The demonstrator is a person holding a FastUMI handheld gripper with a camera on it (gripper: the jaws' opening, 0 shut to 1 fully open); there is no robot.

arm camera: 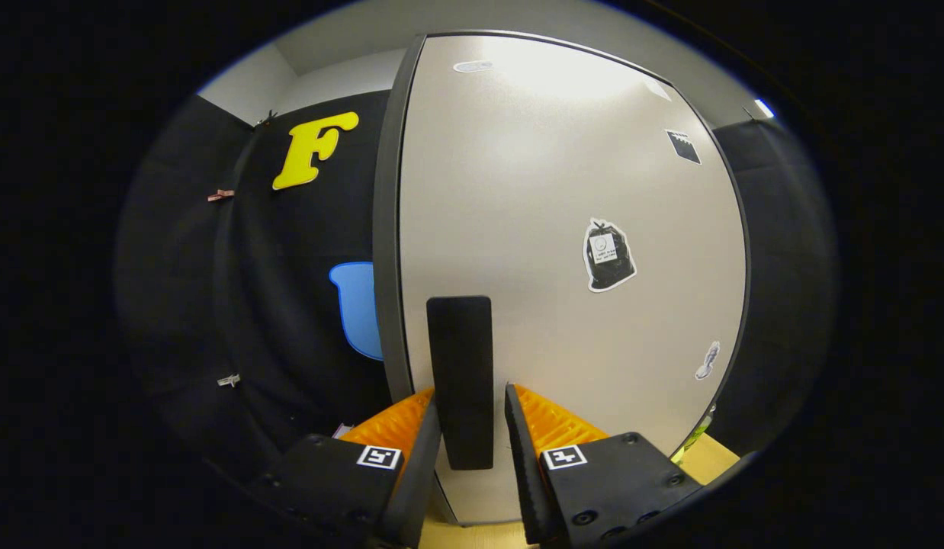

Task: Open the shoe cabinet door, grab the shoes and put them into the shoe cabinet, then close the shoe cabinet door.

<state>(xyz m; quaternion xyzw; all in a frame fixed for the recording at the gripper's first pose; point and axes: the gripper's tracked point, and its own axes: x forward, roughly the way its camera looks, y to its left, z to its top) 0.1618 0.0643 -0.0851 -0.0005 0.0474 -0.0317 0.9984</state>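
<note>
The shoe cabinet door [563, 198] is a pale beige panel with a dark edge band on its left side. It stands right in front of me. Its black upright handle [460, 358] is near that left edge. My gripper [470, 393] straddles the lower half of the handle, one finger on each side. The left finger [422, 450] lies against the handle's side. A thin strip of door shows between the handle and the right finger [521, 450], so the gripper is open around the handle.
Stickers dot the door, among them a black bag shape [609, 255] and a small one [708, 360] lower right. A light wooden surface [712, 457] shows under the door's right corner, with something greenish [697, 436] beside it.
</note>
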